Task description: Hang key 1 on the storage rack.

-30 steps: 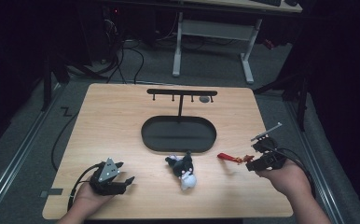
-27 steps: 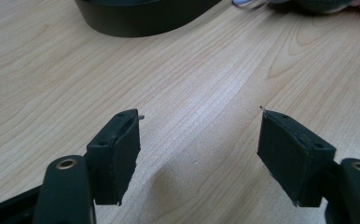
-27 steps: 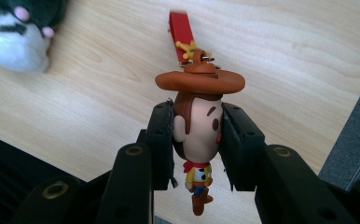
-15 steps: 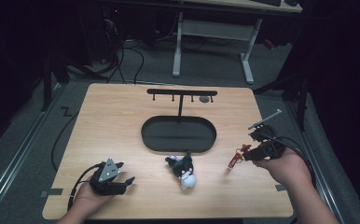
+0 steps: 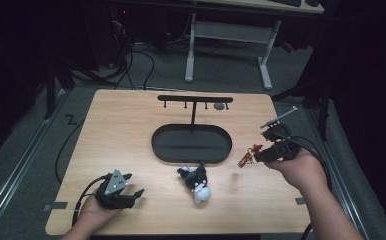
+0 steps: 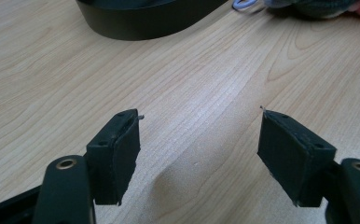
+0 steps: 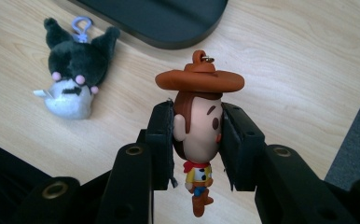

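While the right gripper (image 5: 255, 156) hangs above the desk (image 5: 121, 135) near its right edge, its jaws are clamped on a small cowboy figure (image 7: 199, 121), pads pressing both sides of the head. Right gripper view: brown hat w/ a metal loop on top sticks out past the jaw tips; yellow shirt, red scarf and legs sit between the jaws, toward the camera. In the high view the figure (image 5: 247, 155) shows as a red-brown bit at the gripper tip, off the wood.

Left gripper (image 5: 131, 192) sits low at the front-left corner, held in the person's left hand (image 5: 93, 212), jaws wide apart w/ nothing between them; left gripper view shows bare wood grain between the pads (image 6: 115, 149).

Black oval tray (image 5: 191, 144) lies mid-desk, w/ a thin T-shaped black rack (image 5: 195, 100) rising at its far side. Plush keychain (image 5: 196, 181), dark w/ a whitish face and pink spots, lies just in front of the tray, near the front edge; its pale blue clip (image 7: 80, 25) points toward the tray.
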Demonstrator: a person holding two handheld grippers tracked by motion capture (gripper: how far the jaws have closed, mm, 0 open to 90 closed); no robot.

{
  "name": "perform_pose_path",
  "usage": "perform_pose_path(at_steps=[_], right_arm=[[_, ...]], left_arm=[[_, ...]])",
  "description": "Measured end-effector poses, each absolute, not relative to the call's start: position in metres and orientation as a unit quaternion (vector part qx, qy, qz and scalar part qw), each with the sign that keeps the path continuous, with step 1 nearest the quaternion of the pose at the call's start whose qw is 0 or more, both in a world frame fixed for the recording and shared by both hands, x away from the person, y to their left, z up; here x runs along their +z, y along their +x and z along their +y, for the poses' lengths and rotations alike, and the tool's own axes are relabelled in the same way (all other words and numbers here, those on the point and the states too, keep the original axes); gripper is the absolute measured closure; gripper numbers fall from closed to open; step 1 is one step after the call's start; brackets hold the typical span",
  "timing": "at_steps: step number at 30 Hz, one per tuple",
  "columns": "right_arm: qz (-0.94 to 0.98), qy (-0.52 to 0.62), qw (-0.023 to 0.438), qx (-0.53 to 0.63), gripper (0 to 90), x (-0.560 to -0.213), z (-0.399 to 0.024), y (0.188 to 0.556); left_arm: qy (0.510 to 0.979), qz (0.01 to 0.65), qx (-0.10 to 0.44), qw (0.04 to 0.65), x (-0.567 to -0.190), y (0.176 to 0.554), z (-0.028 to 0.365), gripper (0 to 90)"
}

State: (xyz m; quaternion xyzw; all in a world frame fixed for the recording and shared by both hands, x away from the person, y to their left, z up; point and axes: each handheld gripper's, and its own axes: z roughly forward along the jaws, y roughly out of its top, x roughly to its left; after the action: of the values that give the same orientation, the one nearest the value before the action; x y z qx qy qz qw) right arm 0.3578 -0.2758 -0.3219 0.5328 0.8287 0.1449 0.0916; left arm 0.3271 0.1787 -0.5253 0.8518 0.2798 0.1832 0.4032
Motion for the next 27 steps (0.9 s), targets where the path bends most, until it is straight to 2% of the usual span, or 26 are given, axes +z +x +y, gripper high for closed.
perform_pose_path(at_steps=[27], right_arm=[[0.824, 0.530, 0.100, 0.175, 67.1, -0.318, -0.254, 0.400]], left_arm=[[0.849, 0.283, 0.180, 0.409, -0.524, 0.327, 0.183, 29.7]])
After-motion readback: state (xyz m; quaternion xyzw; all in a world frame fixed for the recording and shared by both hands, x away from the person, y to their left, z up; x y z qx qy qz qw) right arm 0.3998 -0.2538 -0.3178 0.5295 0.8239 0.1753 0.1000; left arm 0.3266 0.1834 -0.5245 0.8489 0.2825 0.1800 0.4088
